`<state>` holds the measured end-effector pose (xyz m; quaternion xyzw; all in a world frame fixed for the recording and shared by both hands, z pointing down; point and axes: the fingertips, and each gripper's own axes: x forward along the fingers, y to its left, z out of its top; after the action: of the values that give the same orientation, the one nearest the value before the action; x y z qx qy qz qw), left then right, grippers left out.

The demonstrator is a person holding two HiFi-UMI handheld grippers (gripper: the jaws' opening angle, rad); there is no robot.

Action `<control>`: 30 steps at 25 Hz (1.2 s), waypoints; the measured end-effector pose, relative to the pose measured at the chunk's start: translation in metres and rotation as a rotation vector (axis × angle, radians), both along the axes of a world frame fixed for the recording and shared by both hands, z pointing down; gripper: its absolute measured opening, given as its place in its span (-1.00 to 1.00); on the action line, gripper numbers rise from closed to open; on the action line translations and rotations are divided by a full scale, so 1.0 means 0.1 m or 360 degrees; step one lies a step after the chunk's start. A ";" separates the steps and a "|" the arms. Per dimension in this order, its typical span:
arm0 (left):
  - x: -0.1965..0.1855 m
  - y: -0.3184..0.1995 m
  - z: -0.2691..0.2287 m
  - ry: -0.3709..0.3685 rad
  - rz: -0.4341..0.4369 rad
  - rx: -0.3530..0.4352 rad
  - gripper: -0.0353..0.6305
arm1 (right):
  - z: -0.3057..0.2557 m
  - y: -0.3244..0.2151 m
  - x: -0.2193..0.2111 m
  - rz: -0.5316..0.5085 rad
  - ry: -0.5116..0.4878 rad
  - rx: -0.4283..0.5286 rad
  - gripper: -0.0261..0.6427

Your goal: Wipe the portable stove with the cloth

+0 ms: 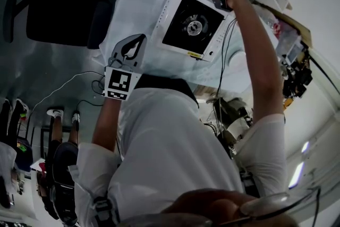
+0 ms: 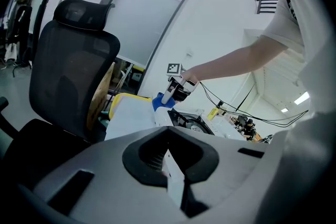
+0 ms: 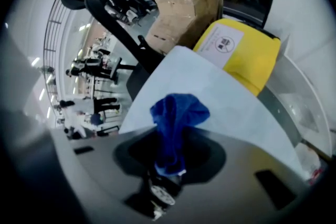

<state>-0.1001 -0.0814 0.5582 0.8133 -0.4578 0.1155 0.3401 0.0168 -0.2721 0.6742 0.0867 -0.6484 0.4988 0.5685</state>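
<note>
Dim head view, fisheye-warped dark edges, perhaps slight blur

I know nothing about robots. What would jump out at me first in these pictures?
Likely the crumpled blue cloth pinched in the right tongs, held by a far corner of the white square portable stove with its black top. Then the black-and-white marker cube on the left tongs, which hang by the person's white shirt, away from the stove.

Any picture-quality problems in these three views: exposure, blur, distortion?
Head view: dim, left side nearly black, though the portable stove shows clearly; bottom edge out of focus. Left gripper view: heavy fisheye bending, bright wall. Right gripper view: black vignetted corners, the blue cloth slightly soft.
</note>
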 end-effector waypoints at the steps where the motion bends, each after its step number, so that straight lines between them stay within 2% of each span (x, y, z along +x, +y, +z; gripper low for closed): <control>1: -0.02 0.00 0.00 0.0001 -0.0006 0.0000 -0.80 | 0.00 0.00 -0.04 -0.0009 -0.0002 0.0001 -0.54; 8: -0.11 0.03 0.00 0.0003 -0.0037 0.0004 -0.80 | 0.01 0.00 -0.19 -0.0122 0.0014 0.0066 -0.54; 16: -0.16 0.09 -0.01 0.0002 -0.0054 0.0018 -0.80 | -0.01 0.00 -0.23 -0.0140 -0.0004 0.0142 -0.54; 21: -0.17 0.16 -0.01 -0.0004 -0.0047 0.0024 -0.80 | -0.01 0.01 -0.26 -0.0344 -0.0002 0.0332 -0.54; 30: -0.23 0.28 -0.08 -0.0002 -0.0066 0.0042 -0.80 | -0.25 -0.16 -0.33 -0.0594 0.0035 0.0693 -0.54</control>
<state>-0.1233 -0.0533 0.5499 0.8080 -0.4761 0.1030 0.3315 -0.0164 -0.2878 0.6497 0.0915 -0.7388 0.2337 0.6255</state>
